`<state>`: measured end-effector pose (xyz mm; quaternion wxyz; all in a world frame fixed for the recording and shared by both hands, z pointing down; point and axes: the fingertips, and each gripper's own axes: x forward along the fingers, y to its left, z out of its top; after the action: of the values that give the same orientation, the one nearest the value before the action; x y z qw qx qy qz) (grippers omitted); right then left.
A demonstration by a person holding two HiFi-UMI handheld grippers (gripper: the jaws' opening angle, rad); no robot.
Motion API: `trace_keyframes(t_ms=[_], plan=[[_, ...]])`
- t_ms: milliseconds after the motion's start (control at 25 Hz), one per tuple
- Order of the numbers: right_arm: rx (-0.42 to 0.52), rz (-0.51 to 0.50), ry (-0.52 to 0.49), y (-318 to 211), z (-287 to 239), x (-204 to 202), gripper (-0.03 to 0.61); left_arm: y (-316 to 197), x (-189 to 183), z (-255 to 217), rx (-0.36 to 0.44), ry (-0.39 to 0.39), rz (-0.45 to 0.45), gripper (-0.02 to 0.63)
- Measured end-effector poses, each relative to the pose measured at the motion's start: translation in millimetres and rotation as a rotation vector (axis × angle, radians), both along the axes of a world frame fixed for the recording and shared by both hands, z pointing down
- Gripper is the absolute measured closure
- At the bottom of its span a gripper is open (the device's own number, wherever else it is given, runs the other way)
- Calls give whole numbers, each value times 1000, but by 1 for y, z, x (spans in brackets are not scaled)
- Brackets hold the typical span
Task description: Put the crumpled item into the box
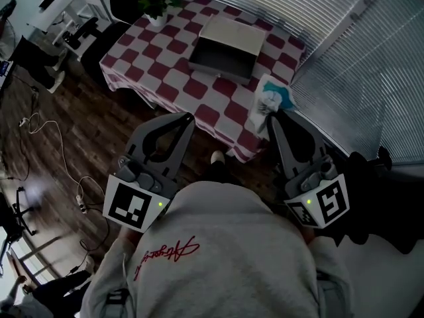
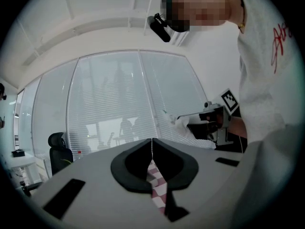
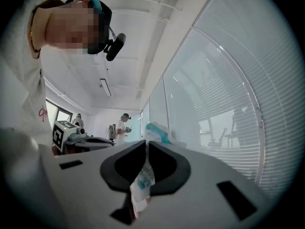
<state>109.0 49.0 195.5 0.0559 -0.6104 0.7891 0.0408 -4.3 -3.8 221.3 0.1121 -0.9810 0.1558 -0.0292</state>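
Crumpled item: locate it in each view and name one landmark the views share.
Head view: crumpled item right of centre, at the tip of the right gripper.
Left gripper view: right of centre, a small white wad at the right gripper's tip.
Right gripper view: low centre, pinched in that gripper.
Shared landmark: the window blinds.

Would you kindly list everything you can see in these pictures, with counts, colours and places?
cloth-covered table: one, red-and-white checked, ahead of the person
open shallow box: one, grey, mid-table
potted plant: one, green, table's far left corner
crumpled plastic packet: one, white and teal, over the table's near right corner
floor cable: one, white, dark wooden floor, left
window blinds: pale, right of table
sweatshirt: one, grey, red script
left gripper: grey, jaws together, empty
right gripper: grey, clamping the packet
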Motion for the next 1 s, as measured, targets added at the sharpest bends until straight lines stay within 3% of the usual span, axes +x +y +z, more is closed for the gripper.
trace_keyframes(t_ms=[1000], plan=[[-20, -63, -15, -105, 4, 64, 549, -99, 65, 3, -25, -1, -50, 595]])
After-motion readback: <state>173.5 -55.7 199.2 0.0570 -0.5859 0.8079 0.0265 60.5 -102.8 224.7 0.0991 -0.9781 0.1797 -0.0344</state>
